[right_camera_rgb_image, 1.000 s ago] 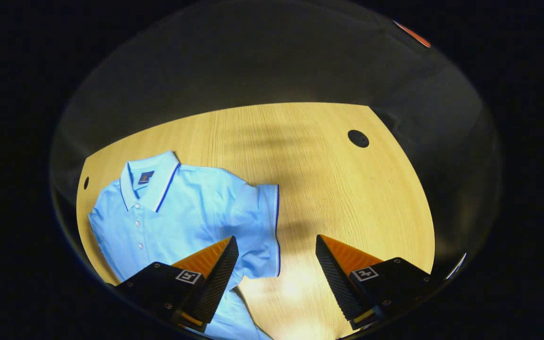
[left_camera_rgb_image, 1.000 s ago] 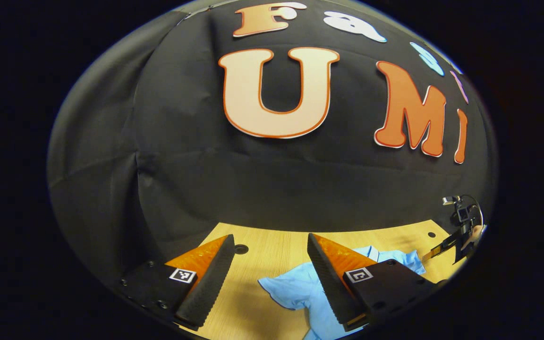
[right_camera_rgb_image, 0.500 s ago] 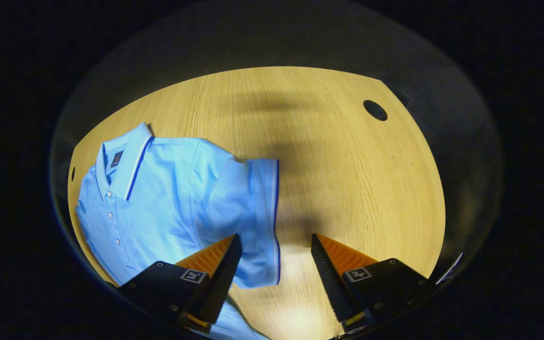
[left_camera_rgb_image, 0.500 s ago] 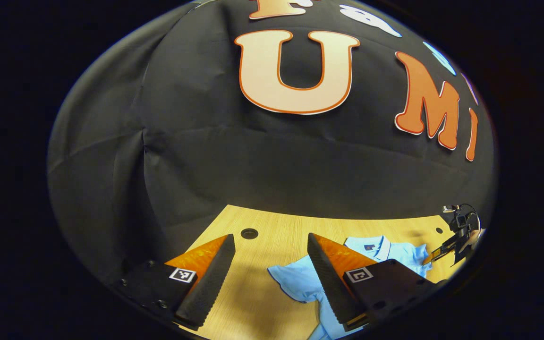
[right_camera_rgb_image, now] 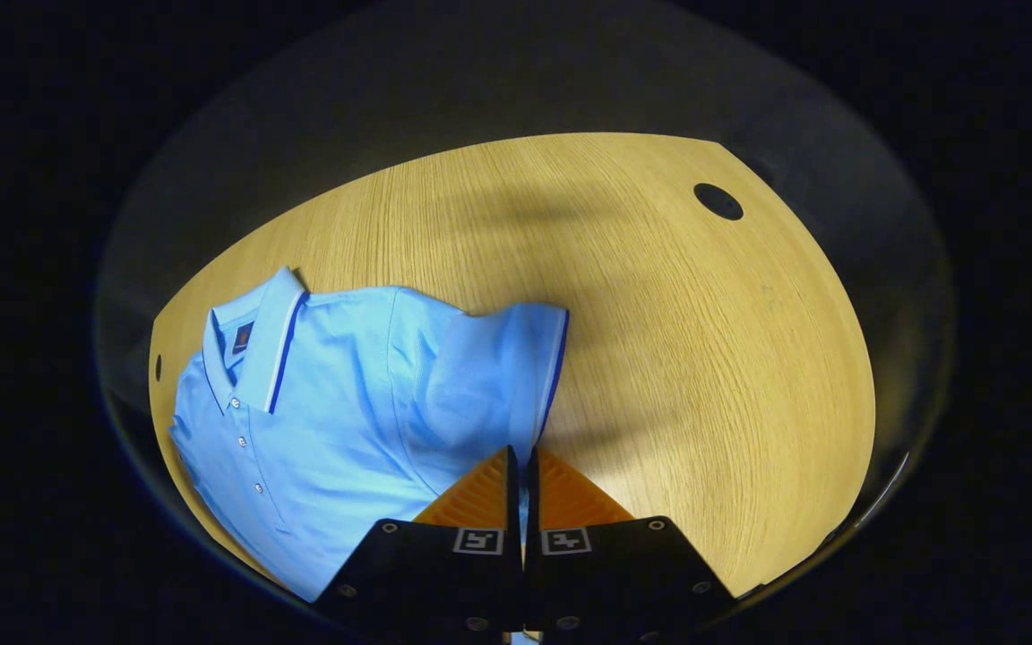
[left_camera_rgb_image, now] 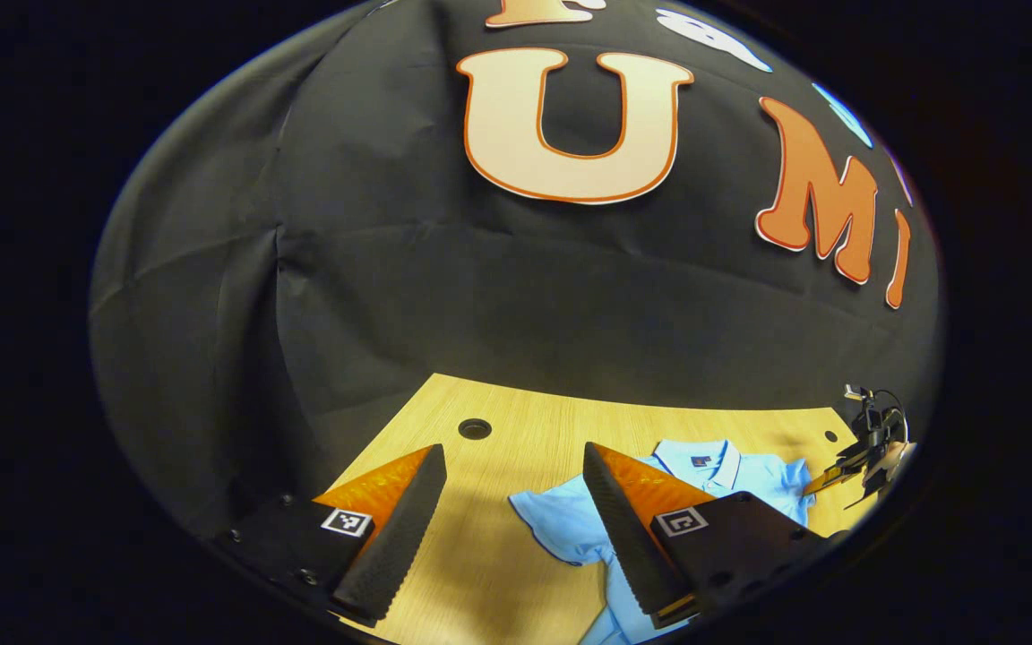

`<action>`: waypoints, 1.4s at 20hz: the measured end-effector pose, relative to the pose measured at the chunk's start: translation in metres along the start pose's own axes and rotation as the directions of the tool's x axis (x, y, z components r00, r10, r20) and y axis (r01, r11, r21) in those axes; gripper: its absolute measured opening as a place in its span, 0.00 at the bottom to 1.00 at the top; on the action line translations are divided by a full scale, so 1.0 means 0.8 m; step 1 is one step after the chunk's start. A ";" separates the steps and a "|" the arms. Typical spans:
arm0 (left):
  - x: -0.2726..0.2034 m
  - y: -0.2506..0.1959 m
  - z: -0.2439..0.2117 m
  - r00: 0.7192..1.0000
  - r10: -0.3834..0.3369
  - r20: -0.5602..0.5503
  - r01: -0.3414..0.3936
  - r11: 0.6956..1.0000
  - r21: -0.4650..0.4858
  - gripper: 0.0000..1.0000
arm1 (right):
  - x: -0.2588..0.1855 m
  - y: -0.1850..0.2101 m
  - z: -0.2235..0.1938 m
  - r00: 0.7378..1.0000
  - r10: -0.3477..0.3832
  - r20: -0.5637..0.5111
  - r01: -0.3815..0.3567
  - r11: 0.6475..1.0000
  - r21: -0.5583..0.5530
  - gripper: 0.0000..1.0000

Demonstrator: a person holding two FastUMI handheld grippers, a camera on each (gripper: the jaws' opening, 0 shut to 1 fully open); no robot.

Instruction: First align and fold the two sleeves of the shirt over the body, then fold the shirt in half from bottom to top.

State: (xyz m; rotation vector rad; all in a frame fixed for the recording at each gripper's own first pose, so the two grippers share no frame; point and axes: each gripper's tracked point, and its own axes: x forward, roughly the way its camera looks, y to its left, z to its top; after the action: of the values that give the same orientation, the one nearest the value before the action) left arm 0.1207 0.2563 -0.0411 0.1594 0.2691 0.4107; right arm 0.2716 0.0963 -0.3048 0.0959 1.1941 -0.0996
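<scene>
A light blue polo shirt (right_camera_rgb_image: 337, 412) lies face up on the wooden table (right_camera_rgb_image: 677, 340), its collar (right_camera_rgb_image: 261, 336) toward the far left. My right gripper (right_camera_rgb_image: 521, 461) is shut on the lower hem of one short sleeve (right_camera_rgb_image: 498, 376), and a thin strip of blue cloth shows between its fingers. In the left gripper view the shirt (left_camera_rgb_image: 570, 528) lies at the lower right, partly hidden behind one finger. My left gripper (left_camera_rgb_image: 512, 448) stands open above the table beside the other sleeve, holding nothing. The right gripper (left_camera_rgb_image: 865, 452) shows far off at the right edge.
A round hole (right_camera_rgb_image: 718, 202) sits near the table's far right corner. Another hole (left_camera_rgb_image: 475, 428) lies just beyond my left gripper, near the table's back edge. The black cloth wall (left_camera_rgb_image: 516, 305) stands close behind the table.
My right gripper has gone from wide open to shut, pinching the sleeve hem, and the sleeve has bunched up slightly. The left gripper stays open and has shifted only a little.
</scene>
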 end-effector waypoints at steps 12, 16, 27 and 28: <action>0.006 0.016 -0.027 0.995 -0.065 -0.082 0.062 0.997 -0.035 0.99 | -0.121 0.133 0.022 0.961 0.175 0.214 -0.142 0.977 -0.160 0.01; 0.011 0.025 -0.030 0.993 -0.073 -0.094 0.070 0.997 -0.037 0.99 | -0.133 0.193 0.007 0.946 0.242 0.216 -0.190 0.953 -0.235 0.01; 0.040 0.034 -0.071 0.980 -0.041 -0.196 0.025 0.996 -0.082 0.99 | -0.148 0.255 -0.060 0.924 0.348 0.161 -0.287 0.906 -0.312 0.71; 0.046 0.029 -0.077 0.976 -0.044 -0.213 0.024 0.995 -0.096 0.99 | -0.150 0.243 -0.059 0.926 0.330 0.181 -0.270 0.917 -0.293 0.80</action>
State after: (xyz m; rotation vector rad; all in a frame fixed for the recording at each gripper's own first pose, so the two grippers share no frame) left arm 0.1267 0.2982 -0.1033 0.0188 0.4640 0.4061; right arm 0.2094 0.2979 -0.2057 0.0327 0.9414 0.3151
